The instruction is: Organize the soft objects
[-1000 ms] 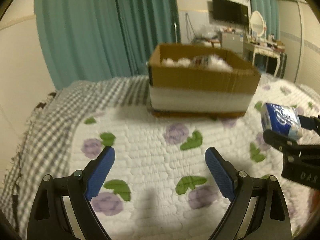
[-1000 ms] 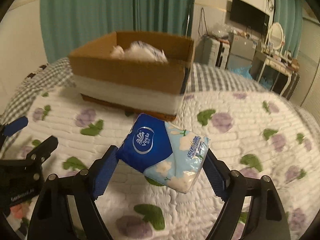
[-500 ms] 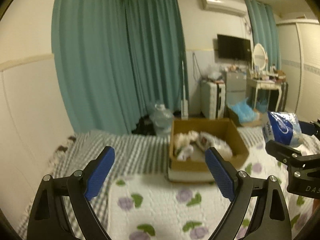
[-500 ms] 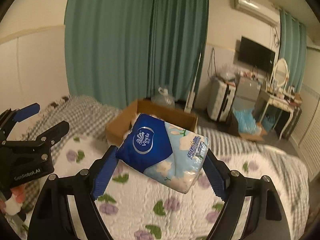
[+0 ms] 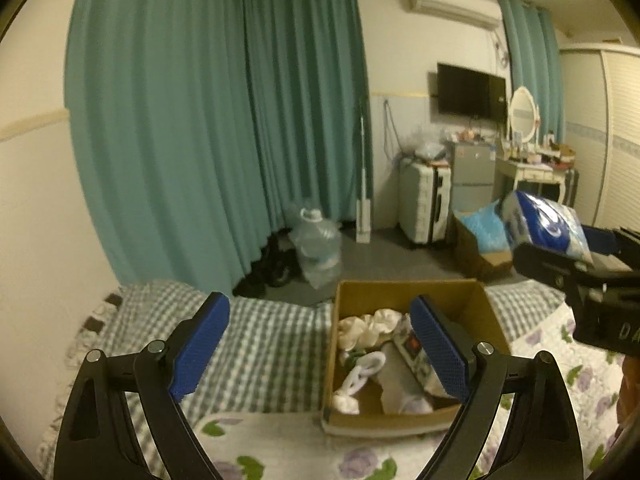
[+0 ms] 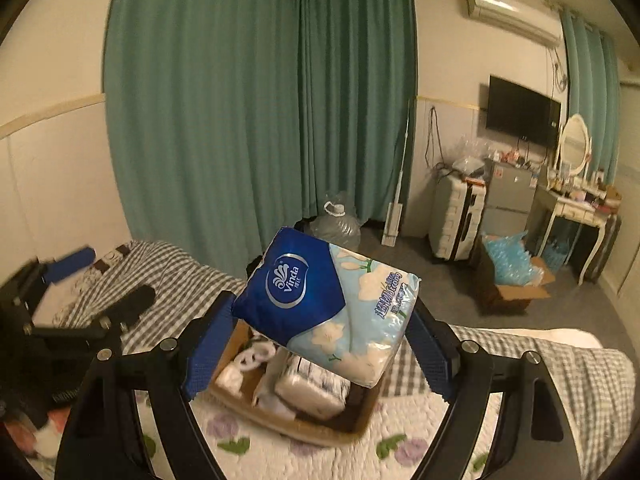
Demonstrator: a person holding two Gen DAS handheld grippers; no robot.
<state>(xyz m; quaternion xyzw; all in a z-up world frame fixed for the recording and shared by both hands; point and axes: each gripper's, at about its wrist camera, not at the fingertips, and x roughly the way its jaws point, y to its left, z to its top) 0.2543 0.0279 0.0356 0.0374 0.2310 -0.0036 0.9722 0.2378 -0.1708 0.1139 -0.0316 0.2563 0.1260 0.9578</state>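
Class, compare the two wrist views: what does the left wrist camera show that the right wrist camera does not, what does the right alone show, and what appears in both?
Only the left wrist view shows the left gripper from behind, open and empty, and the cream soft items in the box.

Only the right wrist view shows the Vinda logo on the tissue pack and the right gripper clamped on it above the box.

Both show the cardboard box on the bed, the tissue pack, teal curtains and the television.

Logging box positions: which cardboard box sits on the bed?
The brown cardboard box holding soft white items, near the open left gripper. The other box, holding blue bags, stands on the floor.
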